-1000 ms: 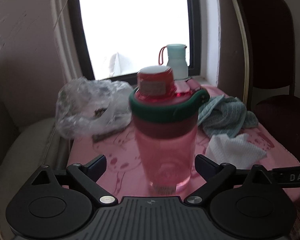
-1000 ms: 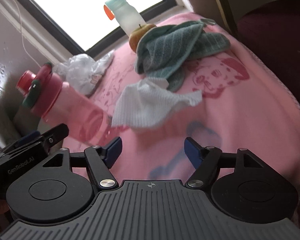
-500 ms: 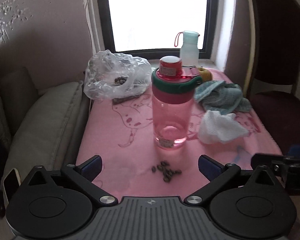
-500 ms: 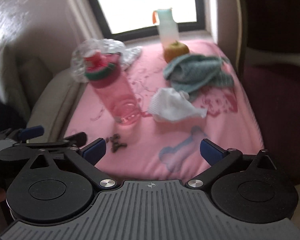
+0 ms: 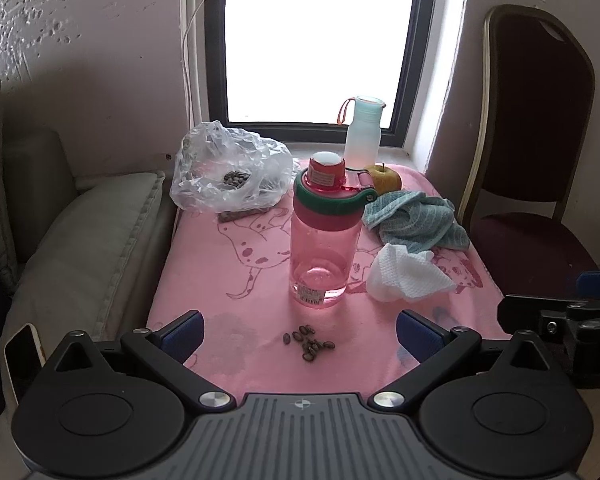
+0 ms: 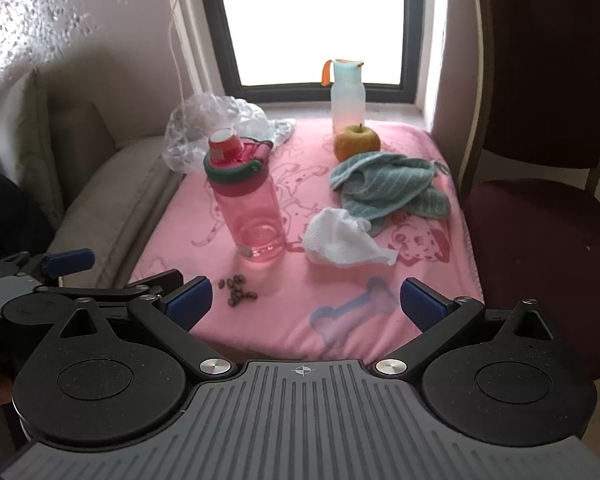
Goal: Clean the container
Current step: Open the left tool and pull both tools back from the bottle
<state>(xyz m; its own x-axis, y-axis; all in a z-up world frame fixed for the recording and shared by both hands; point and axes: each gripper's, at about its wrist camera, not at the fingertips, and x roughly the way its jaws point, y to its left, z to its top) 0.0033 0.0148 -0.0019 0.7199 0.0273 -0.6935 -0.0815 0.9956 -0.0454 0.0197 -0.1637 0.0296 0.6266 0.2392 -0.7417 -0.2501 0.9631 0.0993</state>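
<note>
Pink bottle [image 5: 324, 236] stands upright ahead of both spread, empty grippers [image 5: 300, 332] [image 6: 304, 300]; a careless one-sided approach risks tipping it.

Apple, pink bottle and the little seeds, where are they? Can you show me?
apple [image 6: 357, 143], right wrist view, on its yellow-green front.
pink bottle [image 5: 324, 252], left wrist view, on its clear body.
seeds [image 5: 309, 343], left wrist view, middle of the small pile.
</note>
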